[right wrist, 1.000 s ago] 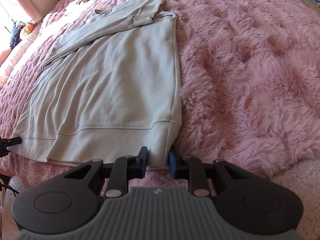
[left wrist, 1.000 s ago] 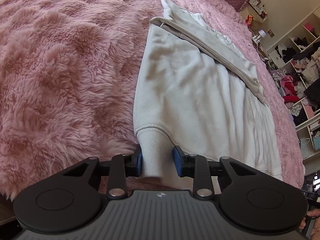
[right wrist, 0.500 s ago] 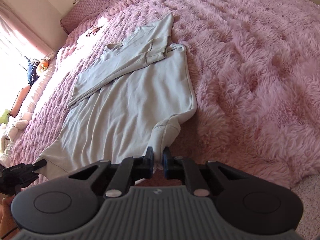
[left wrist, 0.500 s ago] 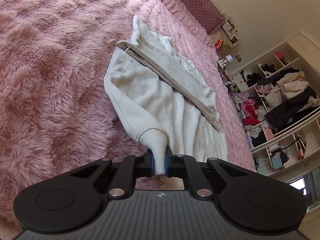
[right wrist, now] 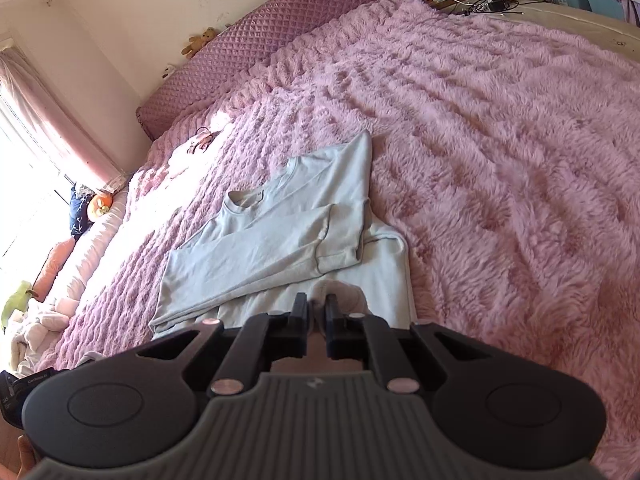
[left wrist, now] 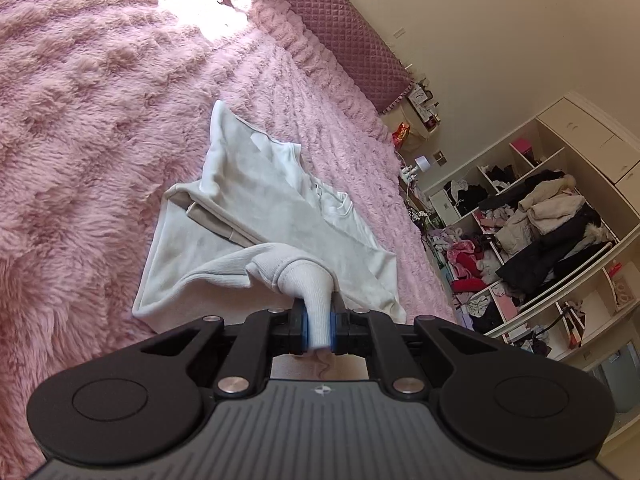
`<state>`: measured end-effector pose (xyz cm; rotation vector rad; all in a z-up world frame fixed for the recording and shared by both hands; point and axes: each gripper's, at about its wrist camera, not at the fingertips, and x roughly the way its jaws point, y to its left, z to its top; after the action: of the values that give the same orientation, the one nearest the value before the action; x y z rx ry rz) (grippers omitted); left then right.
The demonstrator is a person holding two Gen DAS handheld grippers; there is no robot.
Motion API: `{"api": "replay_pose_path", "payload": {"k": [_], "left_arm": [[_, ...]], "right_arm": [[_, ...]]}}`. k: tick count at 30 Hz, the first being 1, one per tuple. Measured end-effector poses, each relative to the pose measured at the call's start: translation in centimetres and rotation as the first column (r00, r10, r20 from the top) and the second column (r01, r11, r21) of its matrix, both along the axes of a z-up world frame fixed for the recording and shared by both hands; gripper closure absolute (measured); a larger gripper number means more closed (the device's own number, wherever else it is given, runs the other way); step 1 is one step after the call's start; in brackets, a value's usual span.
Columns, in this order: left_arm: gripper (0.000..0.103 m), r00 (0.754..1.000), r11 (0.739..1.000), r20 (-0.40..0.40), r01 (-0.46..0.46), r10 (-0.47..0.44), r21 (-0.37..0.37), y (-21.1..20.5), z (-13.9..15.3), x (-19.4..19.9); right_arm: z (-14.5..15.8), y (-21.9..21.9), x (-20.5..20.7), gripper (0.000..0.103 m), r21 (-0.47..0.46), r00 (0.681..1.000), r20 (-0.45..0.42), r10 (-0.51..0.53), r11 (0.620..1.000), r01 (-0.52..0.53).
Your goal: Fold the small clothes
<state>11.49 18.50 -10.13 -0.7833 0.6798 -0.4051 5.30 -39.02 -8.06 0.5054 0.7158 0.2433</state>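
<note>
A pale cream sweatshirt (left wrist: 256, 216) lies on a fluffy pink blanket (left wrist: 80, 120), its sleeves folded across the chest. My left gripper (left wrist: 318, 330) is shut on the ribbed hem corner and holds it lifted above the body of the garment. In the right wrist view the sweatshirt (right wrist: 280, 240) shows with its neckline away from me. My right gripper (right wrist: 317, 322) is shut on the other hem corner, also lifted over the garment. The pinched cloth between the right jaws is mostly hidden.
A quilted purple headboard (left wrist: 340, 32) runs along the far side of the bed. Open shelves stuffed with clothes (left wrist: 540, 240) stand to the right. A curtained window (right wrist: 40, 140) and pillows are at the left. The pink blanket (right wrist: 520, 160) spreads wide around the garment.
Both grippers closed on the hem corners, then lifted them and carried them forward over the sweatshirt toward the neckline, so the lower part folds up.
</note>
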Motion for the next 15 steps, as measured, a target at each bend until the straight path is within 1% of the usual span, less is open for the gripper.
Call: {"api": "replay_pose_path", "payload": {"k": [4, 8, 9, 11, 13, 15], "left_arm": [[0.093, 0.999, 1.000, 0.044, -0.021, 0.022, -0.010, 0.4, 0.5, 4.3], [0.093, 0.996, 0.997, 0.084, -0.035, 0.041, -0.062, 1.1, 1.0, 9.1], [0.093, 0.995, 0.997, 0.092, -0.036, 0.041, -0.064, 1.2, 1.1, 10.1], [0.093, 0.993, 0.998, 0.111, -0.040, 0.044, -0.041, 1.1, 1.4, 12.6], [0.093, 0.992, 0.999, 0.123, -0.040, 0.041, -0.005, 0.9, 1.6, 15.3], [0.093, 0.992, 0.999, 0.118, -0.047, 0.045, 0.018, 0.7, 1.3, 17.7]], "right_arm": [[0.6, 0.3, 4.9, 0.101, -0.004, 0.998, 0.053, -0.033, 0.999, 0.033], [0.9, 0.2, 10.4, 0.101, 0.027, 0.996, 0.075, -0.058, 0.998, 0.056], [1.1, 0.2, 12.1, 0.101, 0.041, 0.995, 0.078, -0.067, 0.997, 0.064], [1.2, 0.4, 15.3, 0.101, 0.053, 0.994, 0.086, -0.071, 0.996, 0.067], [1.4, 1.0, 17.9, 0.101, 0.033, 0.991, 0.105, -0.079, 0.997, 0.075], [1.3, 1.7, 21.0, 0.101, 0.019, 0.989, 0.117, -0.085, 0.996, 0.083]]}}
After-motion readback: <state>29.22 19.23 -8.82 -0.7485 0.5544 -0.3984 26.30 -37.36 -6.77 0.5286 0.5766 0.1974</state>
